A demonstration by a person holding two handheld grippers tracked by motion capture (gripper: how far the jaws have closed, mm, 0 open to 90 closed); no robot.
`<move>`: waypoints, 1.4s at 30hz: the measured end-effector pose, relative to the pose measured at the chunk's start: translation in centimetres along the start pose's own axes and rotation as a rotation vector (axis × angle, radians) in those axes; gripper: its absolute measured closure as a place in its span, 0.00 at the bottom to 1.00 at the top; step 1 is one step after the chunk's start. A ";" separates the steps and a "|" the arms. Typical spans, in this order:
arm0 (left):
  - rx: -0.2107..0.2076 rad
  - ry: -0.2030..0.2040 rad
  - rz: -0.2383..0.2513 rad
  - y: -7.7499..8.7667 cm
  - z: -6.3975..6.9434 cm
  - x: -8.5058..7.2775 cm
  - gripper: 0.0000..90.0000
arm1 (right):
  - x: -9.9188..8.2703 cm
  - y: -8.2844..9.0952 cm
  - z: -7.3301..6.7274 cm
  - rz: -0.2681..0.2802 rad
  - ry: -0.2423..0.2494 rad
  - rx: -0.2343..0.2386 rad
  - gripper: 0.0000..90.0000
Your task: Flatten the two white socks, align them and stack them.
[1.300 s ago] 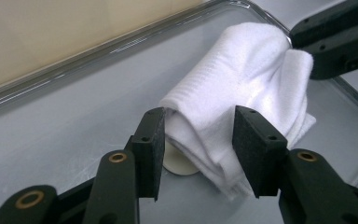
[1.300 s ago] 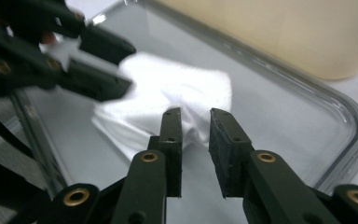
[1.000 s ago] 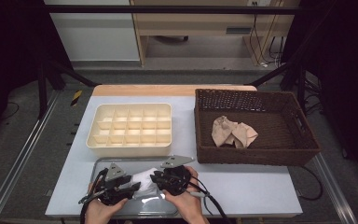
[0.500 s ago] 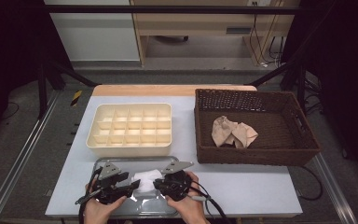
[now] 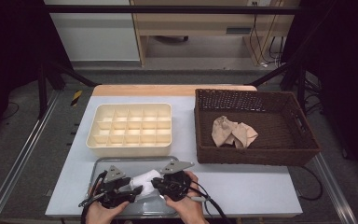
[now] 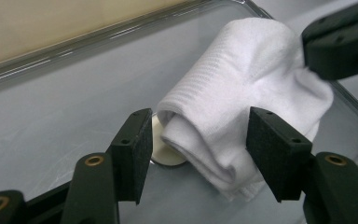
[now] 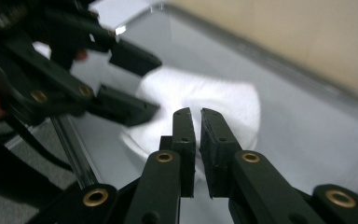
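A rolled white cloth (image 5: 145, 181) lies inside the shallow metal tray (image 5: 135, 163), near its front rim. The left gripper (image 6: 193, 154) has just been opening; its jaws straddle the roll's end without pressing. The right gripper (image 7: 198, 151) is nearly closed, pinching the roll's far end. Bare tray floor stretches behind the roll.

Two hands come in from the bottom edge, each holding a gripper, tips angled toward each other. The left gripper (image 6: 196, 154) has just been opening, its jaws wide apart. The right gripper (image 7: 198, 140) has its jaws nearly closed, leaving a thin gap.
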State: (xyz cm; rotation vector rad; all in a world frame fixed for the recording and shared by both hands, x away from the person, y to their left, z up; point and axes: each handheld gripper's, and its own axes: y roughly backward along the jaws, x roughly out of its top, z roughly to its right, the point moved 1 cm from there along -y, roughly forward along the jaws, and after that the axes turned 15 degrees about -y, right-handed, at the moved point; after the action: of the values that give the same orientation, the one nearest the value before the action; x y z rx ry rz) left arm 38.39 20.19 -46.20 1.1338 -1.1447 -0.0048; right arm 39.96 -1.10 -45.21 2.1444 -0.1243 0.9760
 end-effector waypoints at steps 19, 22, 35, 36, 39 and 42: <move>-0.110 0.032 0.008 -1.1 0.5 -0.1 0.31 | -2.7 -0.3 1.3 -0.050 -0.019 -0.006 1.00; -0.129 0.029 0.014 -1.0 0.8 0.0 0.37 | -2.9 -0.3 1.5 -0.056 -0.022 -0.009 1.00; -0.156 0.024 0.067 -0.3 0.9 0.4 0.75 | -3.0 0.0 1.7 -0.056 -0.026 0.004 0.99; -0.156 0.024 0.067 -0.3 0.9 0.4 0.75 | -3.0 0.0 1.7 -0.056 -0.026 0.004 0.99; -0.158 0.010 0.081 0.1 0.9 0.8 0.76 | -2.9 0.1 1.7 -0.045 -0.022 0.010 0.95; -0.155 0.004 0.109 0.7 0.7 1.2 0.76 | -2.4 1.0 2.0 -0.005 -0.021 0.023 0.89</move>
State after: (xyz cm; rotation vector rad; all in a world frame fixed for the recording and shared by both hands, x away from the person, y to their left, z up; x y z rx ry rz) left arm 38.10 19.41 -44.82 0.9338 -1.1805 -0.0068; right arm 39.12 -3.63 -47.03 2.1756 -0.1181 0.9564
